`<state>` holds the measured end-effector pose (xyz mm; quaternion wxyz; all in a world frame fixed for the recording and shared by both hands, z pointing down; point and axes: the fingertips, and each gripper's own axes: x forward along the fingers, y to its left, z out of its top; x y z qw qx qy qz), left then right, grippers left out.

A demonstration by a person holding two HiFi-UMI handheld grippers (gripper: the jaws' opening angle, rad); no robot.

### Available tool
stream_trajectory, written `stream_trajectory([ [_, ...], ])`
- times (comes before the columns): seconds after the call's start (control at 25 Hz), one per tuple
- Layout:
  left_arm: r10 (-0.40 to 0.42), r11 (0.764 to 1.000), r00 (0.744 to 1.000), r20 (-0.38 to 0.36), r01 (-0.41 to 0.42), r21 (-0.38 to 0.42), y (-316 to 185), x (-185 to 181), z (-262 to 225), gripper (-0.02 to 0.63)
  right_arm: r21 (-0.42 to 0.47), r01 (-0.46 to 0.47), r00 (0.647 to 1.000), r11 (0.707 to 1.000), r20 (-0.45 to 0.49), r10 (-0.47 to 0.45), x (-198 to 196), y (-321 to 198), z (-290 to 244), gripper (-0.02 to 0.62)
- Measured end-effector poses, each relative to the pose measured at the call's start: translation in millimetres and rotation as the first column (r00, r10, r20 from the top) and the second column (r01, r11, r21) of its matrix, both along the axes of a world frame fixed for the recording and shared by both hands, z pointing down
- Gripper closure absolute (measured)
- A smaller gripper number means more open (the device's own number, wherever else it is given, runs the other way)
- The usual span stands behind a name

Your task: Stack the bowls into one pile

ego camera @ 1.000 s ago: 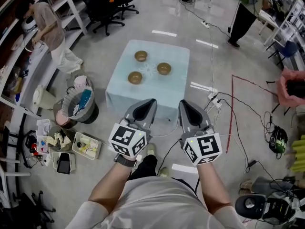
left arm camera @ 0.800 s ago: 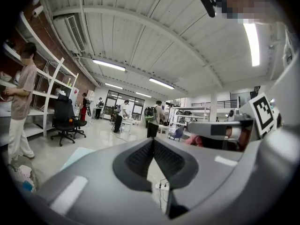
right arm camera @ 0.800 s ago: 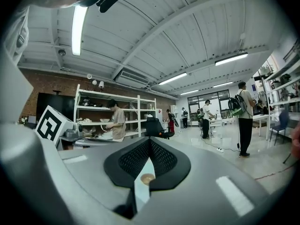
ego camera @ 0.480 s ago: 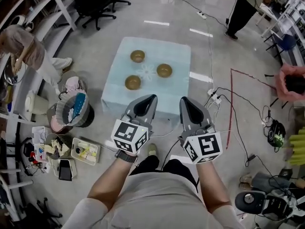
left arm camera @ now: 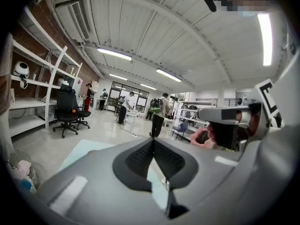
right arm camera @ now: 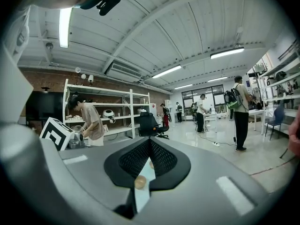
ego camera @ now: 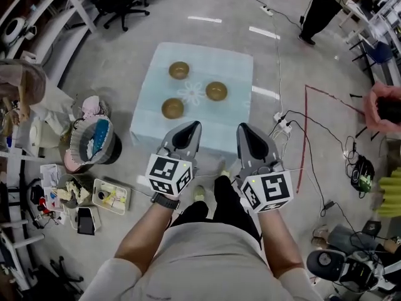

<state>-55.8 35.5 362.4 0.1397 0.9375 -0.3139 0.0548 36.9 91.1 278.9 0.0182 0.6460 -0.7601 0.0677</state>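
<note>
We have stepped closer to the table [ego camera: 233, 64] (still out of reach), where the three bowls [ego camera: 216, 91] sit apart around its middle, unstacked, while our left tool [ego camera: 190, 128] and right tool [ego camera: 245, 132] stay pressed together, holding nothing.

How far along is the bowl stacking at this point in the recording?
Done: nothing; the far bowl, right bowl and near bowl sit apart on the table. In hand: nothing; the left gripper and right gripper are shut, empty, short of the table. Left: all of it, two bowls to go onto the third.
</note>
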Motion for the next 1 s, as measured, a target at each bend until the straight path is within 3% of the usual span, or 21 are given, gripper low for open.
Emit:
stream_trajectory([
  [0.44, -0.142, 0.987, 0.986, 0.083, 0.147, -0.059, -64, 7, 48, 0.6, -0.039, 0.131, 0.991, 0.991, 0.018, -0.131, 24, -76, 24, 0.595],
  [1.0, -0.26, 0.954, 0.955, 0.14, 0.277, -0.113, -112, 43, 94, 0.6, -0.113, 0.316, 0.948, 0.942, 0.07, -0.31, 44, -145, 88, 0.595],
])
